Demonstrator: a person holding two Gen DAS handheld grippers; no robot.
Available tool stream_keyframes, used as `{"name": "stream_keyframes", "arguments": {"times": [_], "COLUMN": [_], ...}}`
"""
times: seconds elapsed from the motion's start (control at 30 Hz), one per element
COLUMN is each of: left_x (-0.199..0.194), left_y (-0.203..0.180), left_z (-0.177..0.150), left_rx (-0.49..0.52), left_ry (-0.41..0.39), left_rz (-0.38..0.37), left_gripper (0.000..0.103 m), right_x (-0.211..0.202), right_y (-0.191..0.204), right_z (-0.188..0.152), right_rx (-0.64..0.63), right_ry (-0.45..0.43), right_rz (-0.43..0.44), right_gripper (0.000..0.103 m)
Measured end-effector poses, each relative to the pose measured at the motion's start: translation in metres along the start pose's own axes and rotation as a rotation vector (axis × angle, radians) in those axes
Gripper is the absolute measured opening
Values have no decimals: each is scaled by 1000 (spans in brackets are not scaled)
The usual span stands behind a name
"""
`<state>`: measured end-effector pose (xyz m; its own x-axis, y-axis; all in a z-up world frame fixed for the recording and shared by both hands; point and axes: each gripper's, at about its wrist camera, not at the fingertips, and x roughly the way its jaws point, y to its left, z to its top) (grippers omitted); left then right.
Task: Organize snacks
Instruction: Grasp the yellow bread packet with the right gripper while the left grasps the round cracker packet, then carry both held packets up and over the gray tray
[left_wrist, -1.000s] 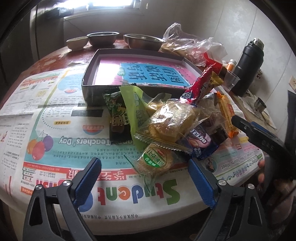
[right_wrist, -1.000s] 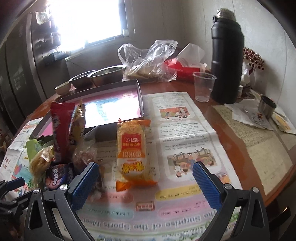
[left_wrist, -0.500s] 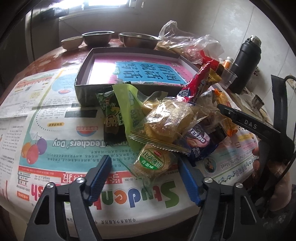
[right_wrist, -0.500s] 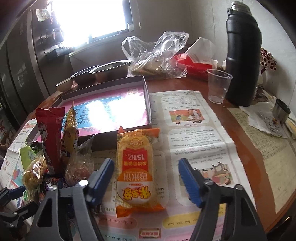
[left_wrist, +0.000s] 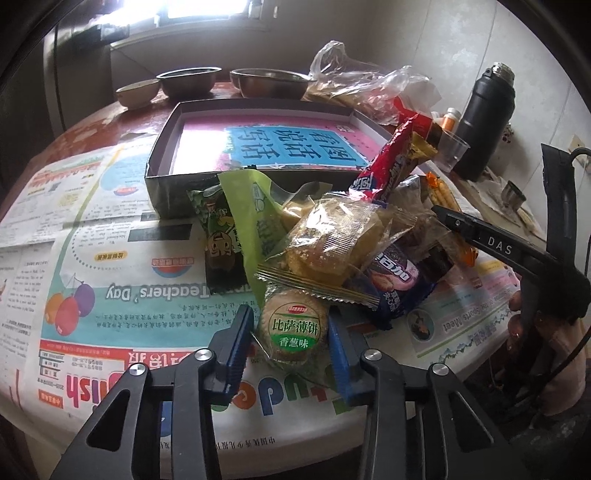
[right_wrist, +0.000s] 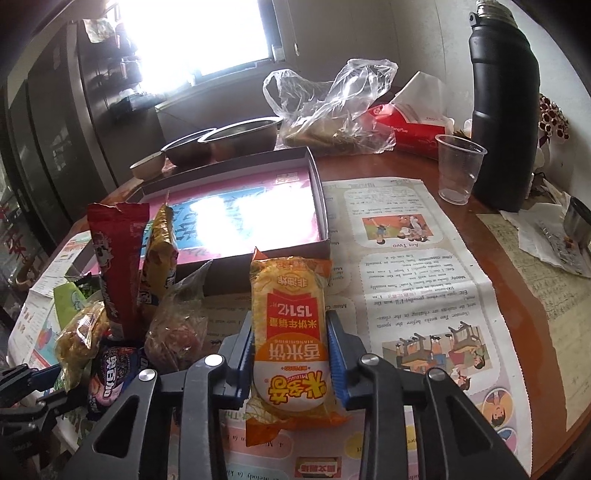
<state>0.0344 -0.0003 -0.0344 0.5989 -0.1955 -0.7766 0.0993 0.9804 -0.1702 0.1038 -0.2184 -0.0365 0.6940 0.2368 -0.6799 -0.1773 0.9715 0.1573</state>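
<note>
Your round bench (right_wrist: 491, 236), spread with newspaper (left_wrist: 110, 280), carries everything here. Straight beyond both sets of jaws lies a shallow open cardboard box (right_wrist: 321, 206) with a pink and blue printed sheet on its floor; it holds no snacks. Past the box stand metal bowls (right_wrist: 240, 134), a crumpled clear plastic bag (right_wrist: 332, 110) and a red tissue pack (right_wrist: 413, 125). Beyond and to the right of your right jaws stand a tall black flask (right_wrist: 502, 107) and, just beside it, a clear plastic cup (right_wrist: 458, 166).

Between your left jaws and the box sits a heap of snack packets (left_wrist: 332, 236), with a red wrapper (left_wrist: 391, 162) sticking up from it and blocking the straight path to the box.

Your left gripper (left_wrist: 291, 347) points steeply down at the near edge of the heap. Its blue jaws are closing around a round biscuit packet with a green label (left_wrist: 293, 332); the pads flank it closely, and you cannot tell whether they press it.

Your right gripper (right_wrist: 290, 358) points down beside the heap, which lies to its left. Its jaws are closing on an orange rice cracker packet (right_wrist: 288, 314) lying lengthwise on the newspaper, the pads against both long sides of the wrapper. A hand (left_wrist: 517, 317) grips its handle.
</note>
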Motion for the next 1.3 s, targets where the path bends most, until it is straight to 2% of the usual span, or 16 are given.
{"name": "stream_keyframes", "arguments": {"times": [0.23,0.77,1.3], "left_x": [-6,-36,-43], "left_y": [10,43,56], "left_z": [-1,9,53], "left_rx": [-34,-101,-123], "left_ry": [9,-75,-181], "left_rz": [-35,4,7], "left_gripper": [38,38,38], "right_x": [-12,-33,-33], "right_y": [-4,-1,6], "right_z": [1,9,34], "right_rx": [17,20,2], "right_ry": [-22,-90,-143], "right_rz": [13,13,20], "right_gripper": [35,35,35]}}
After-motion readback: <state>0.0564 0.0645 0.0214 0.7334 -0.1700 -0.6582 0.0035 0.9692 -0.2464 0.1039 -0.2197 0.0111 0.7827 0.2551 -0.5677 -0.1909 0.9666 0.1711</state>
